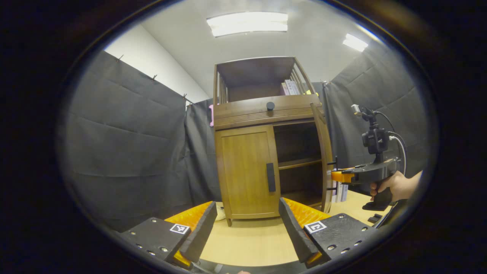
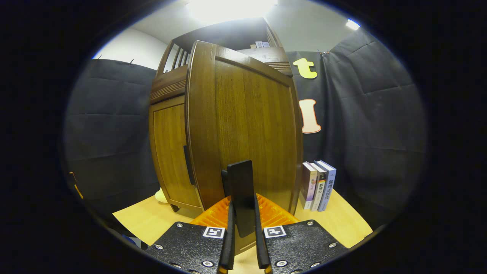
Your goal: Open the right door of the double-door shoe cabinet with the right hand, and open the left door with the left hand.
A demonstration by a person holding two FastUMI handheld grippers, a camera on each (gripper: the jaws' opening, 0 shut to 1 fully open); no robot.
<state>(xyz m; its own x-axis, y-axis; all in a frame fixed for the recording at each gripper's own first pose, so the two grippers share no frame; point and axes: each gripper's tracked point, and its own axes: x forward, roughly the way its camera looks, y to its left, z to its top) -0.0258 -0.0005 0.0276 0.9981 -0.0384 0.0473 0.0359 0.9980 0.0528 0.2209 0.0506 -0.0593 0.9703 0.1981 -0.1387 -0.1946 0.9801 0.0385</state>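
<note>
A: Gripping the right door's handle (image 2: 240, 198), the right gripper (image 2: 243, 243) has both fingers pressed on it; the right door (image 2: 247, 125) stands swung open.

B: And the left gripper (image 1: 247, 232)?

A: Jaws apart, off the wooden tabletop (image 1: 247, 243), facing the shoe cabinet (image 1: 262, 110). Its left door (image 1: 245, 171) is closed, handle (image 1: 270, 177) untouched.

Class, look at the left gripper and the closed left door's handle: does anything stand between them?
Nothing visible does. The left gripper is open above bare tabletop, facing the left door and its handle. The right door hangs open, off to the side.
</note>
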